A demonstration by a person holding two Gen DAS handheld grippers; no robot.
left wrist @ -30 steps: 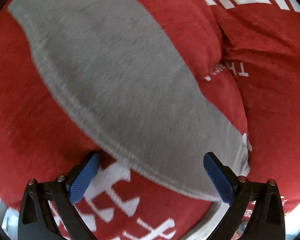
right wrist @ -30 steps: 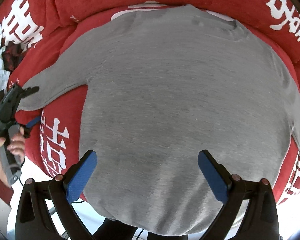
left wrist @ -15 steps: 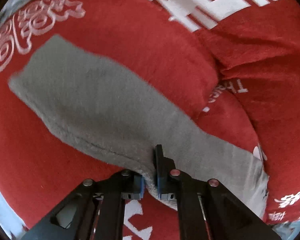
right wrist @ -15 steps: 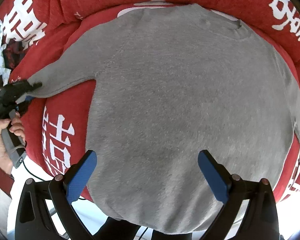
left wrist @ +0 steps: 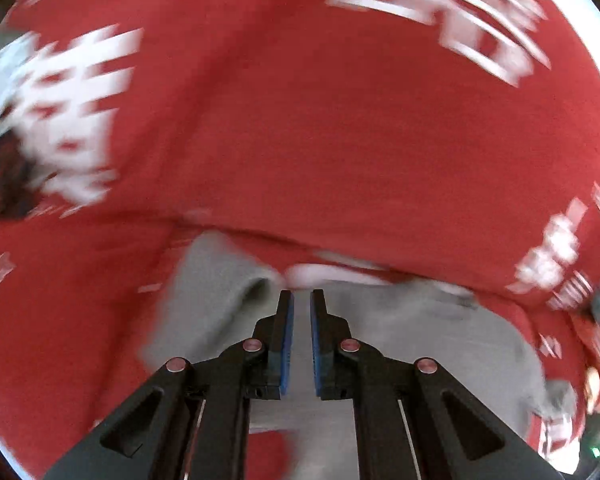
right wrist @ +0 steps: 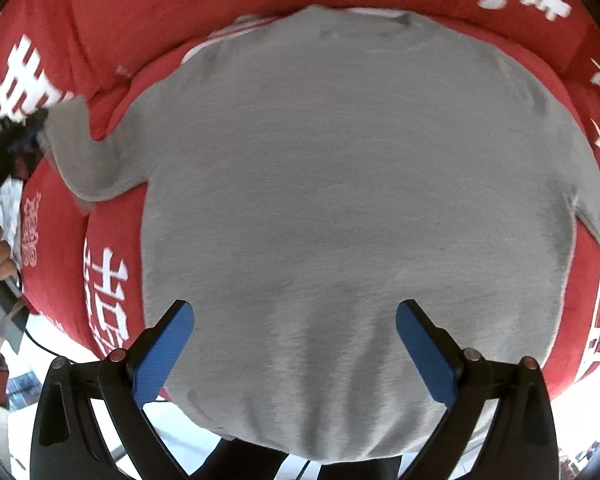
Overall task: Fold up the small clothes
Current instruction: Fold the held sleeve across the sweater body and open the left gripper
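At the far left, the left gripper [right wrist: 40, 128] is pinched shut on the grey sweater's sleeve [right wrist: 80, 160], lifting it off the red cushion [right wrist: 140, 12]. The grey sweater [right wrist: 340, 200] lies spread flat ahead of the right gripper [right wrist: 294, 344], whose jaws stand wide open, empty, over its hem.

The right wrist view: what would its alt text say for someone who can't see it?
A grey sweater lies flat on a red blanket with white characters. The open right claw hovers above its hem; at left, the left claw lifts one sleeve.
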